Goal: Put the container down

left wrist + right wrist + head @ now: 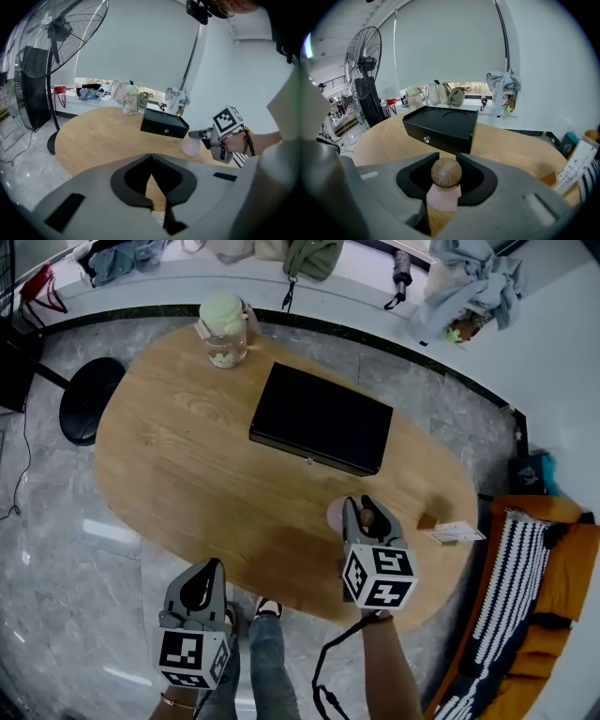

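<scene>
A small pink container (pixel 336 514) with a round wooden stopper (pixel 446 171) stays in my right gripper (pixel 368 517), whose jaws are shut on its neck just under the stopper. It hangs low at the near right part of the oval wooden table (pixel 187 465); whether its base touches the wood I cannot tell. In the left gripper view the pink container (pixel 191 147) shows beside the right gripper (pixel 206 134). My left gripper (pixel 208 565) is off the table's near edge, its jaws closed tip to tip with nothing in them (pixel 151 157).
A black drawer box (pixel 322 418) lies mid-table, just beyond the container. A glass jar (pixel 223 331) stands at the far edge. A small wooden block (pixel 427 520) and cards (pixel 457 532) lie to the right. A black stool (pixel 86 399) and a standing fan (pixel 51 33) are on the left.
</scene>
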`<state>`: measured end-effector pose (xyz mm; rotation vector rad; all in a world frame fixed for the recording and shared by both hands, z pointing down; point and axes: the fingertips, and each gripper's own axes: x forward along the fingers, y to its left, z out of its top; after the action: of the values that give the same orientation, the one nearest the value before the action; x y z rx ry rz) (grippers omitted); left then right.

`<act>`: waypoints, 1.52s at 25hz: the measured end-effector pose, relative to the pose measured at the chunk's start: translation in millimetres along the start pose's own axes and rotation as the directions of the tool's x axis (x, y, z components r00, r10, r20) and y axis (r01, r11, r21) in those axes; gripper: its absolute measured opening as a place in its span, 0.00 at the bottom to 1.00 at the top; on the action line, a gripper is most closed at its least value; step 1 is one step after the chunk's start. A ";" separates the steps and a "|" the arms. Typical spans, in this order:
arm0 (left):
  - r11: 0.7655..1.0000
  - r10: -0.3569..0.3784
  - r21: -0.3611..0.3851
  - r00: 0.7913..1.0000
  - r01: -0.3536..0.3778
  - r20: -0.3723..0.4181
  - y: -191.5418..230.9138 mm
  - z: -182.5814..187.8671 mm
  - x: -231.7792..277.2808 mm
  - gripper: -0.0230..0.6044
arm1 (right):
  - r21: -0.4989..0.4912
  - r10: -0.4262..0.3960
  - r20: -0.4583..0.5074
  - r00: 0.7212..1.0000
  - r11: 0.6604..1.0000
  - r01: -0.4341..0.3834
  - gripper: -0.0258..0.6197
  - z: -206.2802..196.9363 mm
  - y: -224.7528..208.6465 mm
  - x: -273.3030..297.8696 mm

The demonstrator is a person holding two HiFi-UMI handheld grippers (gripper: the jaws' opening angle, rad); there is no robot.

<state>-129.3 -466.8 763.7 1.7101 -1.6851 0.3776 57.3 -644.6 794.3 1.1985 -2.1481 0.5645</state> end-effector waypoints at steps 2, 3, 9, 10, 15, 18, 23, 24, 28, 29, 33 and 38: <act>1.000 0.001 -0.004 1.000 -0.001 0.001 -0.3 -0.2 -0.3 0.03 | 0.001 0.000 0.002 1.000 1.000 0.000 0.22 -0.3 -0.2 0.0; 1.000 0.002 -0.004 1.000 -0.002 0.002 -0.4 -0.2 -0.3 0.03 | 0.001 -0.001 0.003 1.000 1.000 0.001 0.22 -0.5 -0.1 0.0; 1.000 0.003 0.002 1.000 -0.003 0.005 0.0 0.8 -0.2 0.03 | -0.004 -0.008 0.007 1.000 1.000 0.008 0.22 -1.2 1.3 -0.3; 1.000 0.003 0.002 1.000 -0.003 0.006 0.1 1.0 -0.4 0.03 | -0.006 -0.008 0.007 1.000 1.000 0.008 0.22 -1.4 1.6 -0.3; 1.000 0.005 0.003 1.000 -0.005 0.004 1.4 0.3 -2.1 0.03 | -0.021 -0.012 0.007 1.000 1.000 0.012 0.22 -2.1 3.7 -0.6; 1.000 0.003 0.002 1.000 -0.003 0.001 2.1 -1.0 -3.1 0.03 | -0.024 -0.015 0.010 1.000 1.000 0.015 0.22 -1.7 4.2 -0.4; 1.000 0.004 0.001 1.000 -0.004 0.002 3.6 -1.7 -4.4 0.03 | -0.024 -0.019 0.014 1.000 1.000 0.019 0.22 -1.8 3.6 -0.1; 1.000 0.005 0.001 1.000 -0.005 0.003 3.8 -1.8 -4.8 0.03 | -0.024 -0.019 0.015 1.000 1.000 0.020 0.22 -1.9 3.6 -0.2; 1.000 0.004 0.002 1.000 -0.004 0.005 3.7 -1.5 -6.3 0.03 | -0.023 -0.023 0.020 1.000 0.999 0.023 0.22 -1.9 3.5 -0.5; 1.000 0.003 0.002 1.000 -0.003 0.006 3.6 -1.4 -6.8 0.03 | -0.024 -0.024 0.022 0.999 0.999 0.024 0.22 -1.8 3.5 -0.5; 1.000 0.001 0.002 1.000 -0.001 0.004 2.9 -2.5 -9.5 0.03 | -0.030 -0.031 0.038 0.999 0.999 0.032 0.22 -1.5 3.5 -1.5; 1.000 -0.002 0.007 1.000 0.002 0.002 2.3 -4.3 -13.3 0.03 | -0.044 -0.028 0.045 0.999 0.999 0.030 0.22 -0.9 4.0 -2.1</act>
<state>-131.9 -453.8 758.8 1.7175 -1.6857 0.3813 55.0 -640.7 793.2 1.2271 -2.1653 0.4792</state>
